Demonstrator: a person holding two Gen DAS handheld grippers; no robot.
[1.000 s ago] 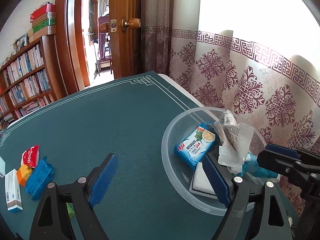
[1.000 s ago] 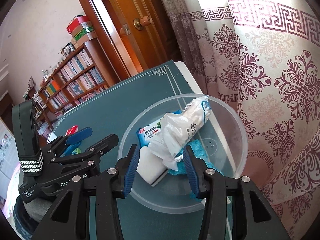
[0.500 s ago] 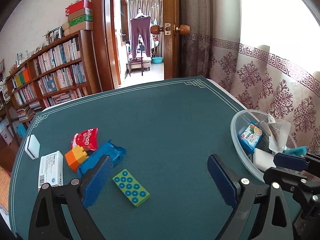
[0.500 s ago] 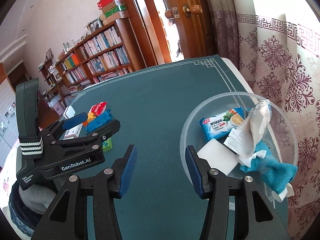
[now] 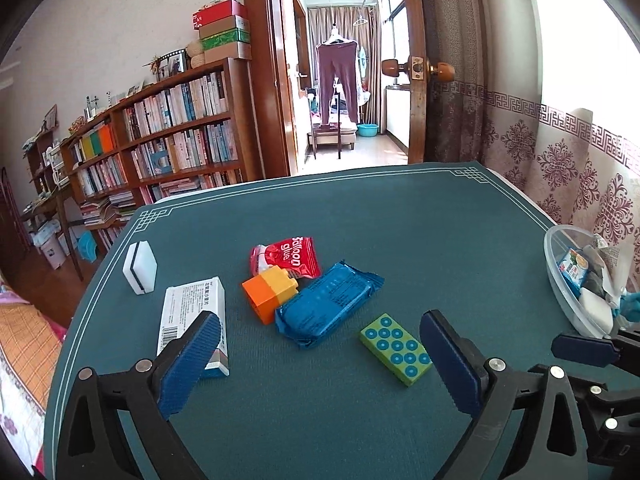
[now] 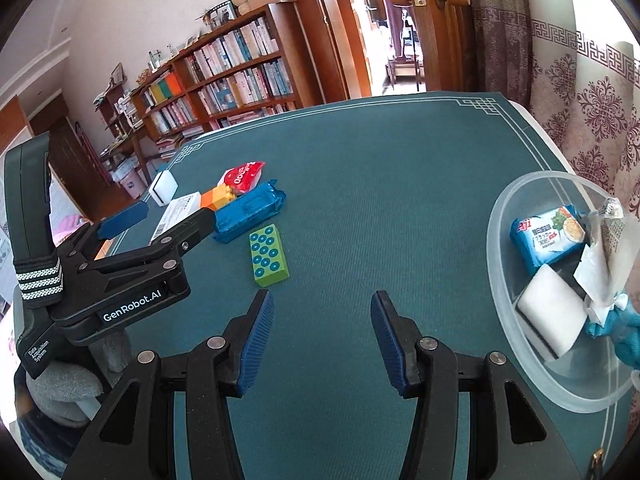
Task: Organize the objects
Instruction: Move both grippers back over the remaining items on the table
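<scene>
Left gripper [image 5: 316, 354]: I see its jaws opening wide with nothing between them, hovering over the loose pile, which I judge to be a line-up for the next pick.
Right gripper [image 6: 322, 340]: my jaws stand partly apart and empty, above bare green table mat [image 6: 380, 160], between pile and bowl.
Nearest pieces: green dotted block [image 5: 396, 349] just ahead of the left pads; blue wrapped packet [image 5: 326, 309] beside it, touching the orange-and-yellow brick [image 5: 270, 290].
Further out: red balloon glue packet [image 5: 292, 258], white medicine box [image 5: 192, 316], white eraser block [image 5: 140, 267].
Clear plastic bowl [image 6: 504, 280]: at the table's right edge; things already sorted lie inside, so I take it as the collecting place.
Right view only: bowl contents, namely blue cracker pack [image 6: 546, 236], white sponge [image 6: 550, 312], crumpled wrapper, teal cloth.
Left view only: the medicine box unblocked.
</scene>
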